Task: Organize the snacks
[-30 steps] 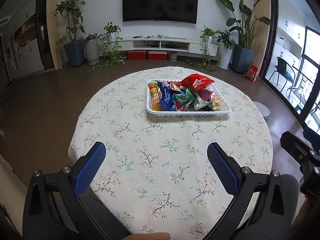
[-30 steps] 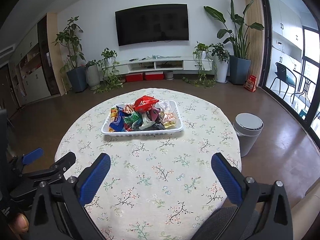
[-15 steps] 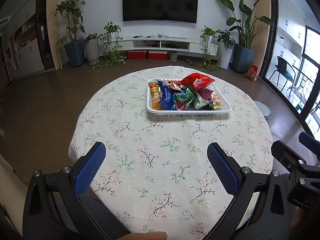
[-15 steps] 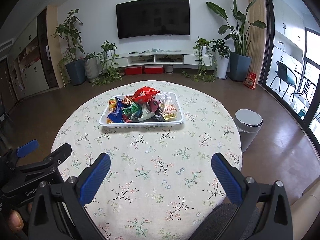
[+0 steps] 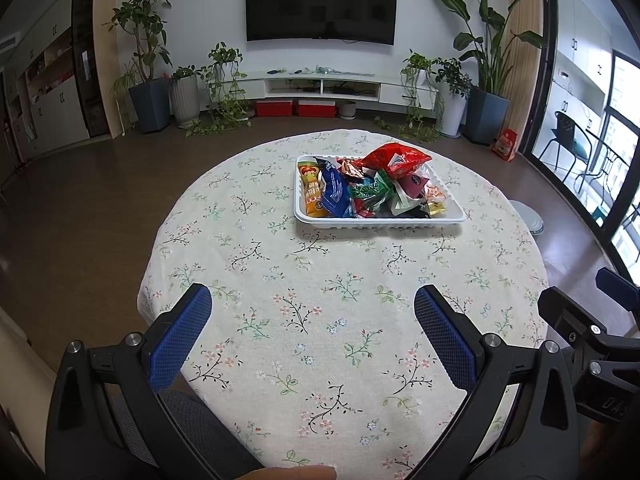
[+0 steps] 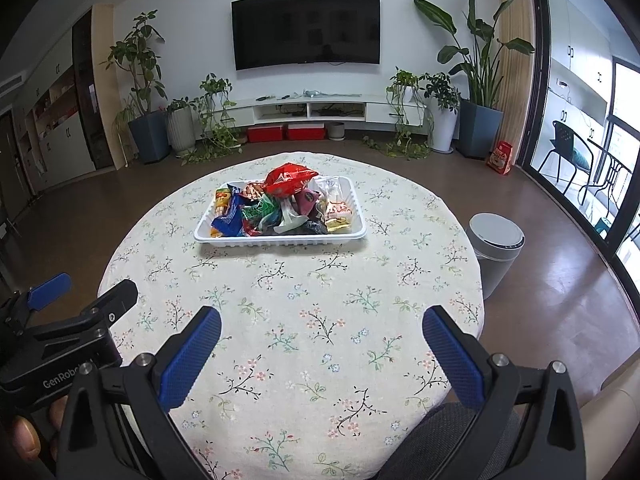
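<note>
While the snack packets (image 5: 368,186) sit heaped in the white tray (image 5: 380,222) at twelve o'clock, we hold both claws, left claw (image 5: 312,320) and right claw (image 6: 320,340), released and empty over the tabletop (image 5: 340,300), ready to reach.

1. Left wrist view looked forward over the near edge of the table (image 5: 320,320), toward the television wall
2. Right wrist view faced likewise, from further right
3. Both shared the snack tray (image 5: 380,222) (image 6: 280,238)

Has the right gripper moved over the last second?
Yes. The right gripper has moved forward toward the white tray; the tray sits lower and larger in its view.
</note>
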The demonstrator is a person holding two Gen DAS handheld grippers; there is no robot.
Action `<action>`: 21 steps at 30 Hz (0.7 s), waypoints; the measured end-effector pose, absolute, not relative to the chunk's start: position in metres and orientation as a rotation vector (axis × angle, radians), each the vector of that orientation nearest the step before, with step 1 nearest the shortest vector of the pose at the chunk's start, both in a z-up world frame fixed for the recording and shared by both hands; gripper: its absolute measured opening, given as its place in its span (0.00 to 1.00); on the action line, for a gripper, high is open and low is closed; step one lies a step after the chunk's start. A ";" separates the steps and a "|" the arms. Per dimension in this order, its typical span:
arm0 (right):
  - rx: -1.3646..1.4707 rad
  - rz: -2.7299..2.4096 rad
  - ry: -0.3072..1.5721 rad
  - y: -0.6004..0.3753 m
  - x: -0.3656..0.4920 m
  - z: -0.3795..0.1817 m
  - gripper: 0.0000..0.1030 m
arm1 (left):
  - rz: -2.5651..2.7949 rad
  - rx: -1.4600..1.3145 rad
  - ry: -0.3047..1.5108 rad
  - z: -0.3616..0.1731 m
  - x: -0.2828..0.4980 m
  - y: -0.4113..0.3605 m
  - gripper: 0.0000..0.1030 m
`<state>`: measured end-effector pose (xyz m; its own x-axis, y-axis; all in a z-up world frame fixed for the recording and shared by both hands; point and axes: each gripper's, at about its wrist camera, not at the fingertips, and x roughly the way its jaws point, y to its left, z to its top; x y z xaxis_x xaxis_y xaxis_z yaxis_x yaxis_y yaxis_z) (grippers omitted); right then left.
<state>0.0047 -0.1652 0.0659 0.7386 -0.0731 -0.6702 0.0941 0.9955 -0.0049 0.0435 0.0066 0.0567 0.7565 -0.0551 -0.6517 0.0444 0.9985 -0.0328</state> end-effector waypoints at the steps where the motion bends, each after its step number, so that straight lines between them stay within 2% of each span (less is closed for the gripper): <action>1: 0.030 -0.092 0.734 -0.165 0.005 0.066 1.00 | -0.054 -0.015 0.711 0.056 0.044 0.006 1.00; 21: 0.030 -0.090 0.747 -0.166 0.006 0.059 1.00 | -0.050 -0.013 0.715 0.054 0.044 0.007 1.00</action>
<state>0.0060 -0.1661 0.0588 0.7302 -0.0707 -0.6795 0.0920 0.9958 -0.0047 0.0435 0.0068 0.0543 0.7537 -0.0504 -0.6553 0.0416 0.9987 -0.0290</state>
